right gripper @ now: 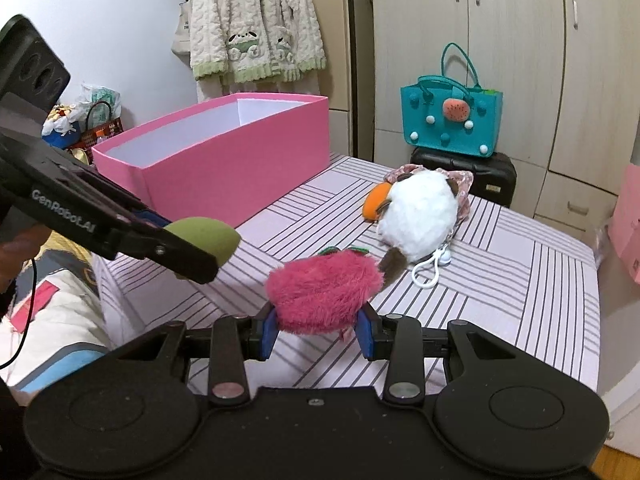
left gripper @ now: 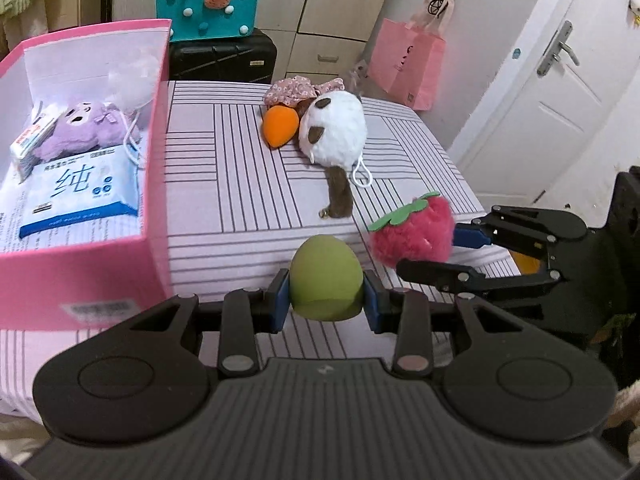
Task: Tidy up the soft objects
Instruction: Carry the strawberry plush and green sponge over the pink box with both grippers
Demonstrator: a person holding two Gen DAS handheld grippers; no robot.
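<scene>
Left gripper (left gripper: pixel 326 300) clamps the green sponge egg (left gripper: pixel 326 280), "GenRobot.AI" on its arm; right gripper (right gripper: pixel 318 330) clamps the pink plush strawberry (right gripper: pixel 324 292), both above the striped table (left gripper: pixel 240 184). Only left wrist view sees inside the pink box (left gripper: pixel 80 272): purple plush (left gripper: pixel 80 128), "纯" wipes pack (left gripper: pixel 80 196).

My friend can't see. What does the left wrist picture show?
The left hand-held gripper squeezes a green egg-shaped sponge above a striped pink table. Beside it, the right hand-held gripper holds a fuzzy pink strawberry plush; an open pink box sits left.
</scene>
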